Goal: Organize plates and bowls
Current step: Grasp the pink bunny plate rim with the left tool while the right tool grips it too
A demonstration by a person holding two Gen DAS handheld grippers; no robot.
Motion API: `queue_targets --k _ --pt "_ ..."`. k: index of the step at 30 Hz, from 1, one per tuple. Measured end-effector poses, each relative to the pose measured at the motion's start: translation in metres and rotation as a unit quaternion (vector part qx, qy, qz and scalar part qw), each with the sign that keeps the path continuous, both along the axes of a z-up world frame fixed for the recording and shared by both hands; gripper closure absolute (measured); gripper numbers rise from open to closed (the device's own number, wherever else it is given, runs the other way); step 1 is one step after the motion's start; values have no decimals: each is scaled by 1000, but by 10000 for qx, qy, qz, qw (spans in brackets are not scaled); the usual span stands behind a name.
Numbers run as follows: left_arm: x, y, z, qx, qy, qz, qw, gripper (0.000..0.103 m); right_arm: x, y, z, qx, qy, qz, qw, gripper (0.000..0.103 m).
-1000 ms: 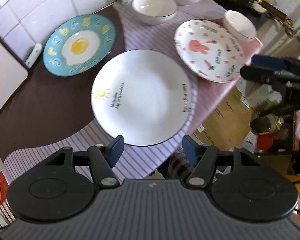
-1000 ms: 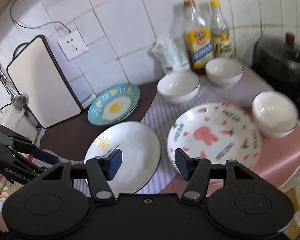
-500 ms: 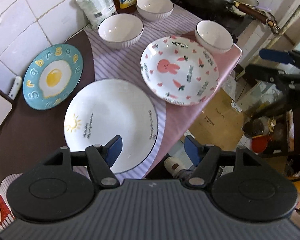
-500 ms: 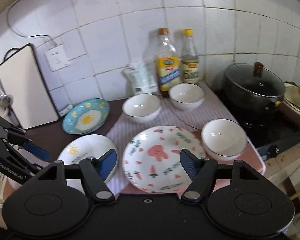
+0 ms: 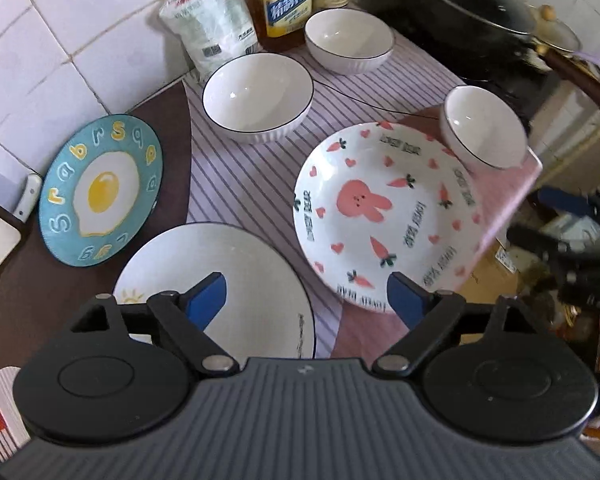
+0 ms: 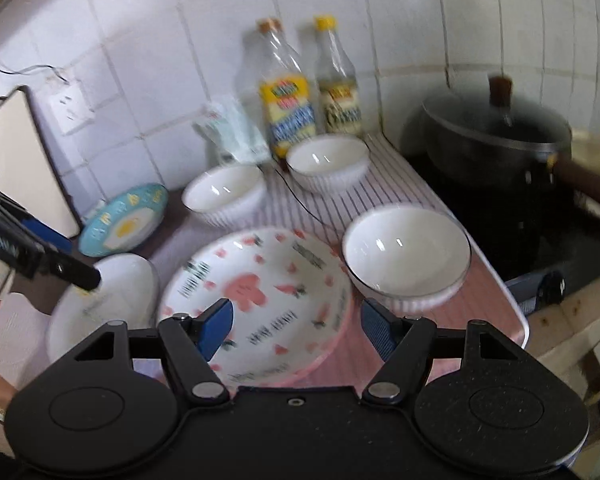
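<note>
Three plates lie on the counter: a white sun plate (image 5: 252,280) (image 6: 112,296) nearest, a pink rabbit plate (image 5: 384,208) (image 6: 260,296) to its right, a blue egg plate (image 5: 100,188) (image 6: 126,224) at the left. Three white bowls stand there: one (image 5: 258,96) (image 6: 224,194) behind the plates, one (image 5: 350,42) (image 6: 328,162) by the bottles, one (image 5: 482,126) (image 6: 406,258) at the right edge. My left gripper (image 5: 306,294) is open and empty above the sun plate's right rim. My right gripper (image 6: 296,324) is open and empty over the rabbit plate.
Two bottles (image 6: 288,92) and a white bag (image 5: 208,12) stand against the tiled wall. A black lidded pot (image 6: 496,140) sits on the stove at the right. A cutting board (image 6: 20,160) leans at the left. The counter's edge drops off right of the rabbit plate.
Both grippers have moved in toward the dishes, the left one swinging right toward the rabbit plate. Both stay open. No dish has moved.
</note>
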State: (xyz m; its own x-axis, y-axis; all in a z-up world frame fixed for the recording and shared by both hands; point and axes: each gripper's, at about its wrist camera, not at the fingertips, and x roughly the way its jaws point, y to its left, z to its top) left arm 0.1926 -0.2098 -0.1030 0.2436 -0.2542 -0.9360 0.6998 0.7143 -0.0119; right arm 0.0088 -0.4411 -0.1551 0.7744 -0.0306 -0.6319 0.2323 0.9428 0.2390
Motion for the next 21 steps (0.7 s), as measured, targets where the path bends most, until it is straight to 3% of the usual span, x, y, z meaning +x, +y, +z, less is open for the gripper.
queue_targets --k 10,12,16,18,19,20,21 --pt "38 -35 -61 -3 -155 76 9999 11 26 -23 -56 535 310 296 9976 28" --pt "46 -40 -75 94 -322 55 9994 11 31 -23 -61 602 370 242 9972 28" --pt "58 -48 -95 156 -282 -108 9994 11 39 -24 -65 779 421 226 9958 28" --pt "64 -52 -101 184 -149 -122 9996 17 44 -24 -68 834 540 258 9947 28" --pt "66 -53 -103 216 -37 -86 9997 24 45 -25 -70 917 565 250 9939 28" --pt "68 -55 -105 267 96 -30 9996 38 46 -26 -71 1000 583 240 9930 29" --pt "70 -56 -107 282 194 -5 9994 43 47 -26 -71 1085 600 240 9920 36"
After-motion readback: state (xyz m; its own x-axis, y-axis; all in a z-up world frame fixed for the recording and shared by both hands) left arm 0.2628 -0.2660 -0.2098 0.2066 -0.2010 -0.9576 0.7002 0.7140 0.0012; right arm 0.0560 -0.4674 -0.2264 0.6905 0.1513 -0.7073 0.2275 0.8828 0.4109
